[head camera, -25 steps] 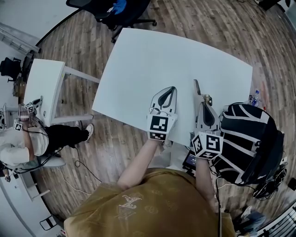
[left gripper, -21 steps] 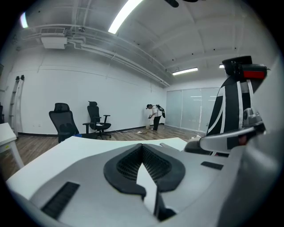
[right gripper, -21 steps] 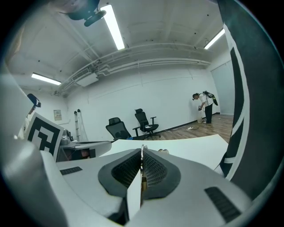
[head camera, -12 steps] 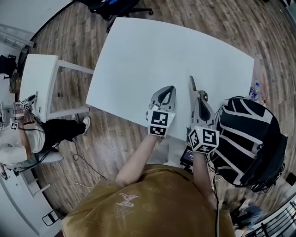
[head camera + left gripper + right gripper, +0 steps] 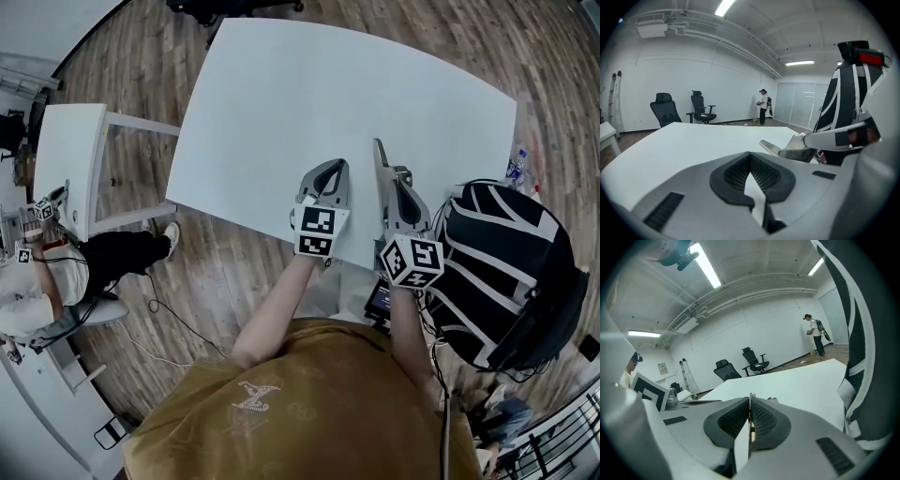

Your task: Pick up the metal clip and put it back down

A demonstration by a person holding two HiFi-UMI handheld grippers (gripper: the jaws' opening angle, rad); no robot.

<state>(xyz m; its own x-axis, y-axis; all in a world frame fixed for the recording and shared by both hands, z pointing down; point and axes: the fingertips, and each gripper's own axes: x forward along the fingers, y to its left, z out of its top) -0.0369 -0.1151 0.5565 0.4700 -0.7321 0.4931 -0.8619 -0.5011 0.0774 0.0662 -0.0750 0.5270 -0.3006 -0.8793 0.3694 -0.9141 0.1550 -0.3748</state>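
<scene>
- The right tongs (image 5: 395, 174) are clenched on the metal clip (image 5: 379, 157). In the right gripper view its thin edge (image 5: 751, 432) stands pinched between the ribbed black pads (image 5: 764, 420).
- From the left gripper view, the clip (image 5: 780, 150) juts out past the right tongs (image 5: 843, 136) as a flat, pointed blade. It hangs over the near right part of the surface (image 5: 309, 84); whether it touches I cannot tell.
- The left tongs (image 5: 334, 169) are closed with nothing between the pads (image 5: 736, 176), low over the near edge, just beside the right ones.
- The surface is white and bare.
- The room has a wood plank floor (image 5: 206, 281) and white walls. There are ceiling strip lights (image 5: 724, 7) and two black office chairs (image 5: 665, 108).
- A person stands by the far wall (image 5: 763, 105).
- A black-and-white striped bag (image 5: 497, 272) sits at the right.
- A smaller white table (image 5: 70, 159) is at the left.
</scene>
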